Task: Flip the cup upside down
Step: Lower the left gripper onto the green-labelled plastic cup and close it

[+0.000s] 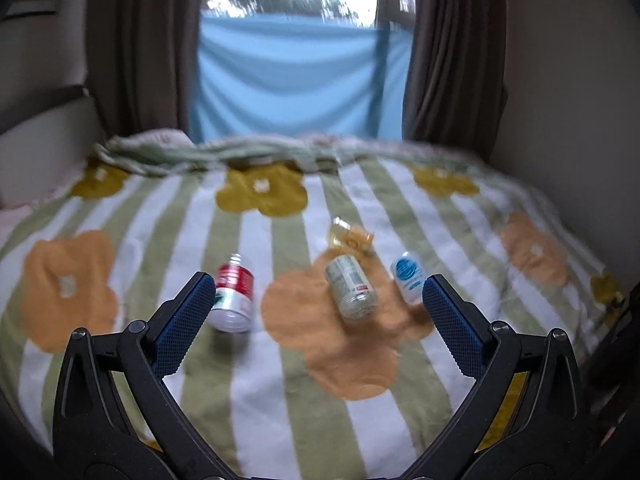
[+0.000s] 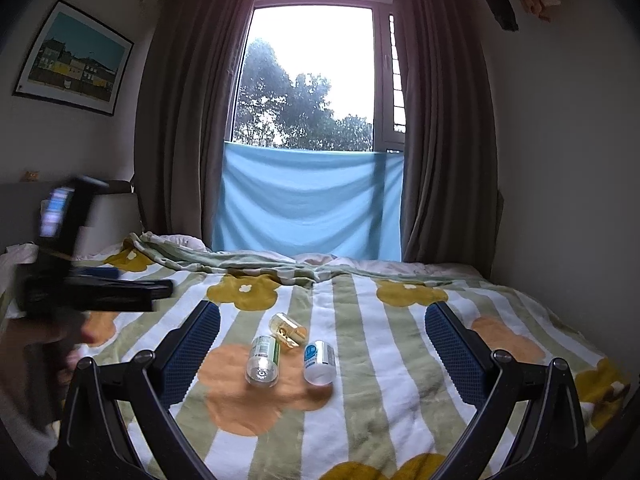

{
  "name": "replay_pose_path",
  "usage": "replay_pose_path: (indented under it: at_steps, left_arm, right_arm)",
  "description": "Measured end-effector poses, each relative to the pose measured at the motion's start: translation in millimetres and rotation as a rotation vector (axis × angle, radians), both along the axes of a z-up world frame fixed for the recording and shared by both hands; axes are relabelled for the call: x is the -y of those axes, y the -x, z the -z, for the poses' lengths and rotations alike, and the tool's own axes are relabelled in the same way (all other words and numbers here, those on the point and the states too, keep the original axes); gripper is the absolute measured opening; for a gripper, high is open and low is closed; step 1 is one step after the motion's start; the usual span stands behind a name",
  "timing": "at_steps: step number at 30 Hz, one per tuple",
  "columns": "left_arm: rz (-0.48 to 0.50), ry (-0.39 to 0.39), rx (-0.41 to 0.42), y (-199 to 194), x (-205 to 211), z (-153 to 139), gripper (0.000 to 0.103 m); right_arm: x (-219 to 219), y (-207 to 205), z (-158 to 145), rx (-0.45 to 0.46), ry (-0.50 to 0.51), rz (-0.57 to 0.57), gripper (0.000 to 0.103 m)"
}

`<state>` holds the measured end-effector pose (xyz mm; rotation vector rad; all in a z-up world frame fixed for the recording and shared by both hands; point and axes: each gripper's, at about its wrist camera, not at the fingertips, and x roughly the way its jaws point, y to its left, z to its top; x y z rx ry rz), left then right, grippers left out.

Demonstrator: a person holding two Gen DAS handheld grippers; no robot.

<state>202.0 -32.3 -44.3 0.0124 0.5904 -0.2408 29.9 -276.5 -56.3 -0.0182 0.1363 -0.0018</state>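
Note:
Several small cups lie on their sides on the striped flowered bedspread (image 1: pixel 280 380). A red and white cup (image 1: pixel 234 300) lies at the left, a clear green-labelled cup (image 1: pixel 351 285) in the middle, a white and blue cup (image 1: pixel 408 276) at the right, and a yellowish clear cup (image 1: pixel 349 236) behind them. My left gripper (image 1: pixel 316 296) is open and empty above them. In the right wrist view I see the green-labelled cup (image 2: pixel 264 360), the white and blue cup (image 2: pixel 320 362) and the yellowish cup (image 2: pixel 287 328). My right gripper (image 2: pixel 322 332) is open and empty. The left gripper (image 2: pixel 100 286) shows blurred at the left.
A rumpled green blanket (image 2: pixel 224 260) lies along the far edge of the bed. Behind it hang a blue cloth (image 2: pixel 312 200) over the window and brown curtains (image 2: pixel 444 140). A wall (image 2: pixel 560 160) borders the bed on the right.

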Motion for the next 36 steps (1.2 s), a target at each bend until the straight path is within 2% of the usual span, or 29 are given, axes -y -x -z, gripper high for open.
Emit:
replay_pose_path:
  at_steps: [4,6,10,12,16,18,21,24,29,31,33,35,36]
  left_arm:
    - [0.038,-0.091,-0.112,-65,32,31,0.103]
    - [0.059,-0.109,-0.188,-98,47,49,0.103]
    - [0.06,-0.085,-0.347,-152,63,90,0.103]
    - [0.049,-0.087,-0.396,-172,68,111,0.103]
    - [0.037,-0.094,-0.483,-203,75,147,0.103]
    - [0.013,-0.058,-0.54,-217,74,162,0.103]
    - [-0.011,0.01,-0.599,-230,69,173,0.103]
    - [-0.014,-0.027,-0.634,-238,75,182,0.103]
    - [0.001,0.01,-0.722,-245,80,193,0.102]
    - [0.015,0.011,-0.75,-246,84,198,0.094]
    - [0.026,0.034,-0.776,-247,86,202,0.077]
    - [0.049,0.085,-0.797,-247,87,205,0.064]
    - [0.051,0.084,-0.797,-245,88,204,0.064]
  right_arm:
    - [5,-12,10,-0.019,0.007,0.013,0.103]
    - [7,-18,16,-0.035,0.011,0.021,0.103]
    - [17,-33,33,-0.077,0.016,0.038,0.103]
    - [20,-39,39,-0.094,0.014,0.046,0.103]
    - [27,-56,56,-0.145,-0.005,0.04,0.103]
    - [28,-62,62,-0.163,-0.008,0.035,0.103]
    - [30,-69,68,-0.18,-0.01,0.025,0.103]
    - [31,-72,73,-0.192,-0.015,0.018,0.103]
    - [33,-76,80,-0.216,-0.027,0.012,0.103]
    - [32,-76,80,-0.218,-0.031,0.012,0.103]
    - [32,-75,79,-0.214,-0.034,0.013,0.103]
    - [33,-75,79,-0.214,-0.036,0.016,0.103]
    - [33,-74,80,-0.216,-0.036,0.016,0.103]
